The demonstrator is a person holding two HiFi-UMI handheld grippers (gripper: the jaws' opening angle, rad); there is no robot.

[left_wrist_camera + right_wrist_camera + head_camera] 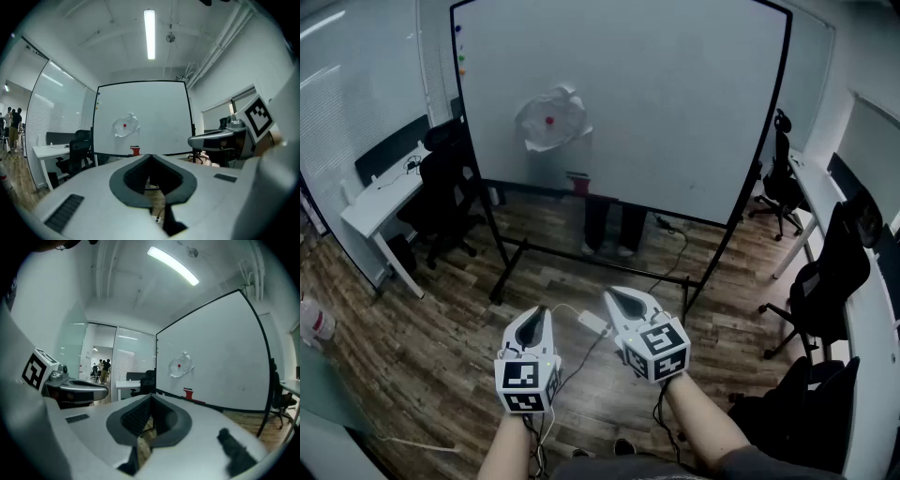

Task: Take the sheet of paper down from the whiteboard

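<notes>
a room with a streaky brown wood-plank floor fills the head view. across the upper half stands a large whiteboard, smooth and matt, in a thin black frame on a black tubular stand. the sheet of paper hangs at the board's upper left, well apart from both grippers. it is crumpled, bulging and roughly round, and a small red magnet pins it at its centre. below it a small red block sits on the board's lower rail; what it is cannot be made out. under the board a person's legs show, the rest hidden behind the panel. black mesh office chairs and a white desk stand at the left. more chairs at the right are cut off by the frame edge.

at the bottom centre the left gripper and the right gripper are pale grey plastic shells with dark ribbed pads. each carries a cube with square markers, and a thin cable trails between them. both pairs of jaws are pressed together at the tips with nothing between them.

the gripper views add a long ceiling strip light and glass partitions with small, indistinct standing people far off. the head view shows neither.
</notes>
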